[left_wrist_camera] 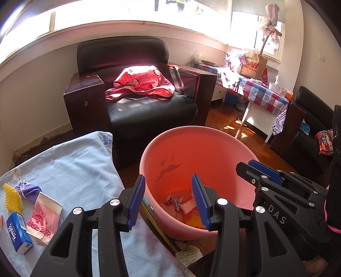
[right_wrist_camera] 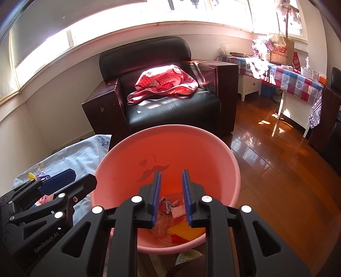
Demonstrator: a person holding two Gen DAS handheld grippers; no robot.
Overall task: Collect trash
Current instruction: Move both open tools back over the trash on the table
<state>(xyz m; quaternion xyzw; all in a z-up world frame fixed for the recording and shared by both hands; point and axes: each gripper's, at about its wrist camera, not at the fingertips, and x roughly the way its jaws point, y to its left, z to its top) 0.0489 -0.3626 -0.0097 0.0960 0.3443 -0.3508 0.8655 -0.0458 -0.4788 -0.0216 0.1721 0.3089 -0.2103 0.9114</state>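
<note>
Hovering over the round pink plastic basin, left gripper gapes wide and empty, right gripper narrow and empty; crumpled scraps lie at six o'clock.

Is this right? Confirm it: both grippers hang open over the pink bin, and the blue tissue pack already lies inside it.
Not quite. The blue tissue pack lies on the light blue cloth, as the left wrist view shows. Both the left gripper and right gripper do hang open over the pink bin.

Strong daylight came through overexposed wide window band behind black leather armchair. Sun patch glared on armchair seat; reflections shone on glossy brown wooden floor beside armchair. Heavy fisheye bending, dark vignette at corners. Focus was sharp.
</note>
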